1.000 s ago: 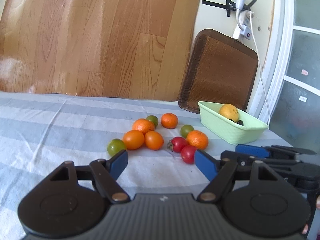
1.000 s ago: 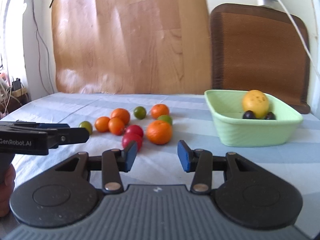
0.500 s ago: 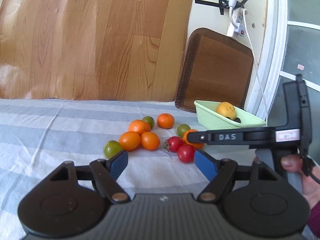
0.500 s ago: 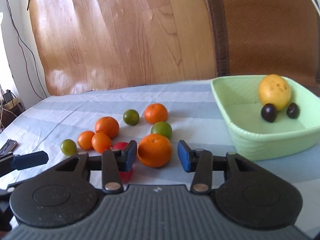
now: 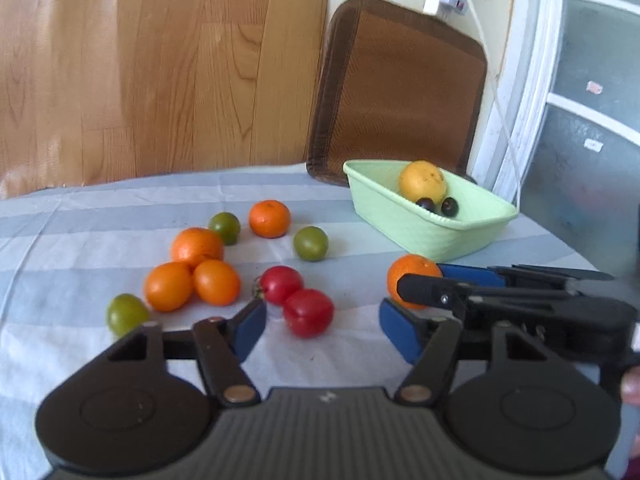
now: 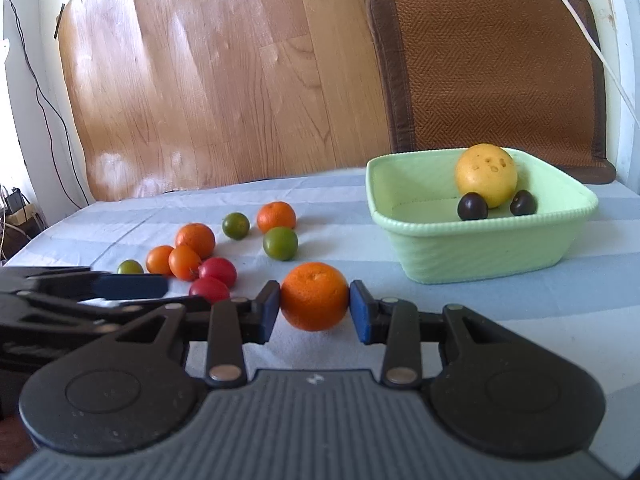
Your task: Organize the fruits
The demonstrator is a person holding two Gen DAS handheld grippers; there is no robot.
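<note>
In the right wrist view an orange (image 6: 314, 296) sits on the striped cloth between the blue pads of my right gripper (image 6: 314, 316). Its jaws are closing and both pads touch the orange's sides. My left gripper (image 5: 324, 334) hovers low over the cloth, jaws closing, with a red tomato (image 5: 308, 312) just ahead of its tips and untouched. A second red tomato (image 5: 280, 284) lies behind it. The light green basket (image 6: 480, 232) on the right holds a yellow fruit (image 6: 486, 174) and two dark plums. From the left wrist view the same orange (image 5: 412, 276) shows in the right gripper's fingers.
Several oranges and green fruits lie loose on the cloth (image 5: 60, 248), left of the basket (image 5: 472, 224). A brown woven mat (image 6: 488, 60) leans on the wall behind the basket, and a white cable hangs near it. The left gripper's finger (image 6: 132, 286) reaches in at the right view's left.
The right gripper moved up to the orange and narrowed onto it. The left gripper came closer to the red tomatoes and its jaws narrowed.
</note>
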